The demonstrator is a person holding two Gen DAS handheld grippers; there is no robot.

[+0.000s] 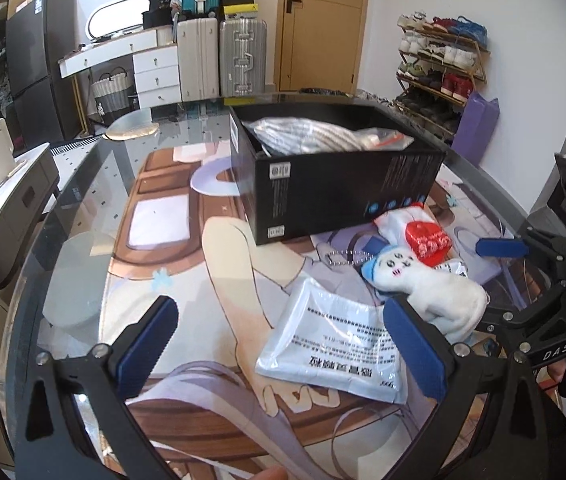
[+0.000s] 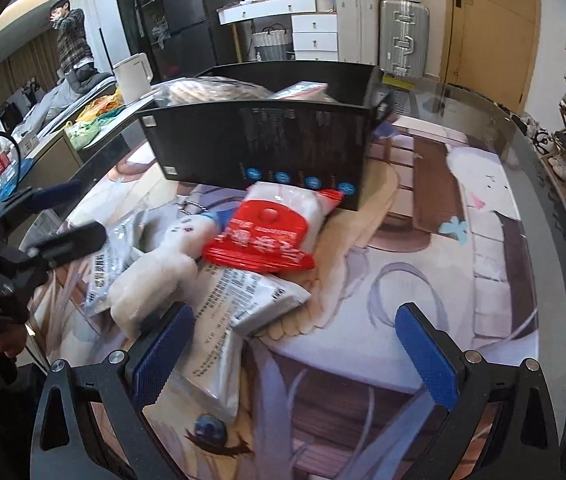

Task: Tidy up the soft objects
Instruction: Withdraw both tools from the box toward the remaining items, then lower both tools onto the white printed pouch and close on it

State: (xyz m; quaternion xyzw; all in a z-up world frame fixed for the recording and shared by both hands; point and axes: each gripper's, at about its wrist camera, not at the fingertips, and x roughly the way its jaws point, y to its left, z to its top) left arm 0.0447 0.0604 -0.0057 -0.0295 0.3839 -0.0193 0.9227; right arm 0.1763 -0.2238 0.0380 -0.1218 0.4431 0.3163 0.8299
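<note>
The left claw (image 1: 279, 344) hovers spread apart over the table (image 1: 83, 240), holding nothing. Just right of it lie a grey pouch (image 1: 331, 344), a white plush toy (image 1: 431, 292) and a red-labelled bag (image 1: 419, 236), near the black box (image 1: 343, 192). The right claw (image 2: 295, 352) is spread too, empty.

Table (image 1: 83, 208): glass top over a printed mat, filling the frame's middle.
Box (image 1: 335, 196): black, open, upper centre.
Pouch (image 1: 323, 344): silver, flat, lower centre.
Plush (image 1: 423, 284): white, right of centre, partly on pouches.
Red packet (image 2: 267, 236): against the box.
</note>
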